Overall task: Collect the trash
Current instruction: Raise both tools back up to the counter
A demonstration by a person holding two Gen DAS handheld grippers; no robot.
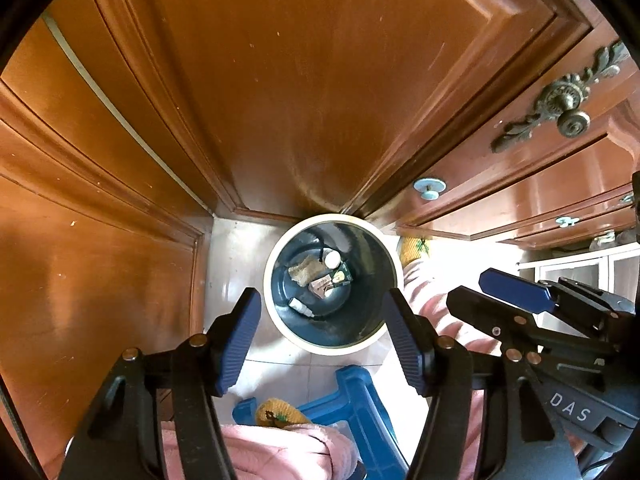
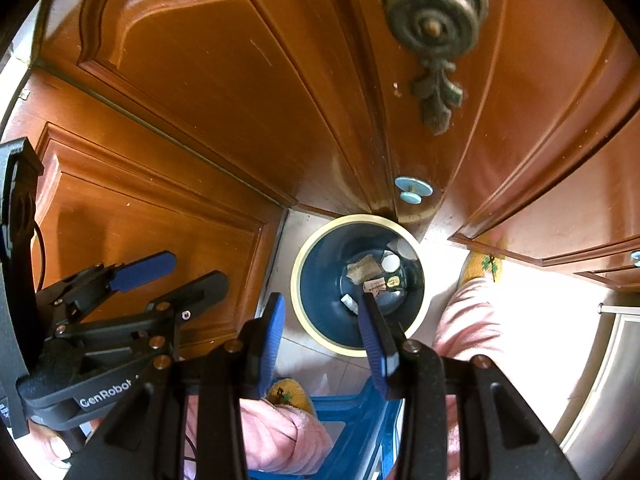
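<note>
Bin (image 1: 282, 322): upright on the floor in the corner of the wooden cabinets (image 1: 280, 80), placed below both grippers so scraps fall straight in.
Trash (image 1: 320, 276): several scraps lie on the bin's bottom.
Left gripper (image 1: 320, 346): jaws spread, nothing between them, hanging above the bin.
Right gripper (image 2: 322, 336): jaws apart, empty, above the bin's near rim.

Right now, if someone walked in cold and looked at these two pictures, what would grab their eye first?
Probably the round dark-blue bin with its pale rim, on the floor at the foot of the glossy brown wooden cabinet doors, with scraps of trash at its bottom. Next, the left gripper and right gripper above it, blue pads apart and empty. Then the ornate brass knob on the door above.
</note>
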